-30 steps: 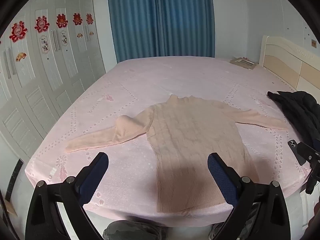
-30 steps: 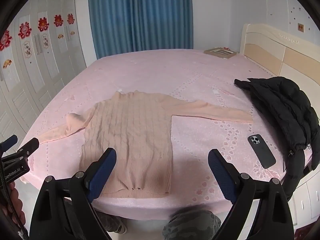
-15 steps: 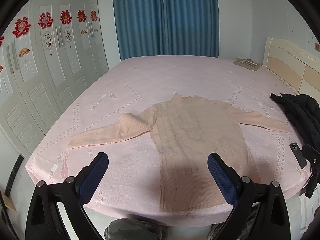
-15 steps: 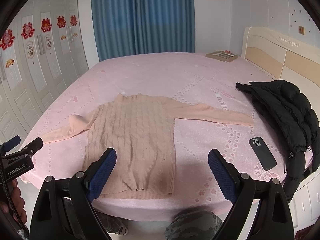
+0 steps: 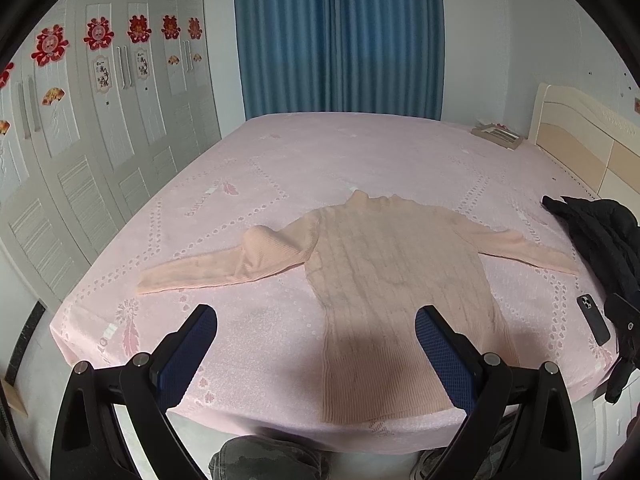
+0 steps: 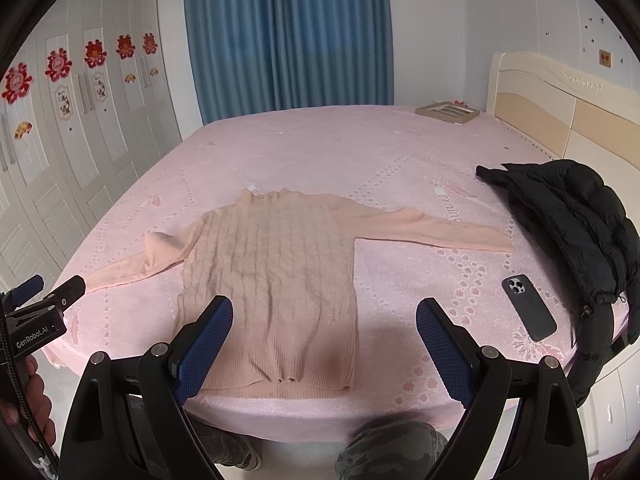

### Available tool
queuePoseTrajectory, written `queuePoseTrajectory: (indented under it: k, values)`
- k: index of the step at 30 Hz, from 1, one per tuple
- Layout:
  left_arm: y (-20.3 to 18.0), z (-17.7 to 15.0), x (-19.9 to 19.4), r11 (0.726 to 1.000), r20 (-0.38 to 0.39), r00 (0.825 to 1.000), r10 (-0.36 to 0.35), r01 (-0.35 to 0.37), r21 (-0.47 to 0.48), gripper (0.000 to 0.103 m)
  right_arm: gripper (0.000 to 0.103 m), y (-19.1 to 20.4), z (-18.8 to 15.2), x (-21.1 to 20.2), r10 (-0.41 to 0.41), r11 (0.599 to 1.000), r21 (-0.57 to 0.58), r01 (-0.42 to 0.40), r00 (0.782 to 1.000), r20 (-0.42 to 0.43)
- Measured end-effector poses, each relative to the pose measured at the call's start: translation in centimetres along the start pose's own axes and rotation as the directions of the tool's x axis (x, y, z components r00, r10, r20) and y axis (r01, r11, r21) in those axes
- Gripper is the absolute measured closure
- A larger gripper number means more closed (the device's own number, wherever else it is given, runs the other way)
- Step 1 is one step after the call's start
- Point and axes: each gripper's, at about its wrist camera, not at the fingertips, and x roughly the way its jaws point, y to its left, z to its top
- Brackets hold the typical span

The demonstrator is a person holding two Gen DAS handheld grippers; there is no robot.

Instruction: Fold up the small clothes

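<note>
A peach cable-knit sweater (image 5: 400, 280) lies flat on the pink bed, hem toward me, both sleeves spread out; the left sleeve is bunched near the shoulder. It also shows in the right wrist view (image 6: 276, 280). My left gripper (image 5: 316, 320) is open and empty, held above the bed's near edge over the hem's left side. My right gripper (image 6: 324, 312) is open and empty, above the hem's right side. The left gripper's tip also shows at the left edge of the right wrist view (image 6: 48, 296).
A black puffer jacket (image 6: 576, 216) lies at the bed's right edge, with a dark phone (image 6: 528, 308) beside it. A flat box (image 6: 448, 111) sits near the headboard (image 6: 560, 100). White wardrobes (image 5: 80, 140) stand left, blue curtains (image 5: 340, 36) behind.
Both grippers have risen and tilted up a little, so the sweater sits lower in each view. The sweater has not moved and both grippers stay open.
</note>
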Motion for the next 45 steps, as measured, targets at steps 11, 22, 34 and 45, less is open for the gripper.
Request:
queuePoseTrajectory:
  k: [11,22,34,45]
  values:
    - [0.6,0.0,0.1,1.0,0.001,1.0,0.016,-0.016,-0.009,0.003,0.011,-0.1,0.3,-0.1,-0.005,1.0,-0.01,0.005,1.0,0.006]
    - [1.6,-0.1,0.3,1.0,-0.001,1.0,0.007,-0.007,-0.03,0.003,0.011,0.1,0.4,-0.1,-0.002,1.0,-0.008,0.002,1.0,0.01]
    - [1.9,0.0,0.8,1.0,-0.005,1.0,-0.011,0.011,-0.029,0.003,0.011,0.0,0.3,0.5,0.001,1.0,-0.01,-0.001,1.0,0.001]
    - [1.7,0.3,3.7,1.0,0.001,1.0,-0.008,0.008,-0.02,0.003,0.011,0.7,0.5,3.1,0.012,1.0,-0.021,-0.012,1.0,-0.011]
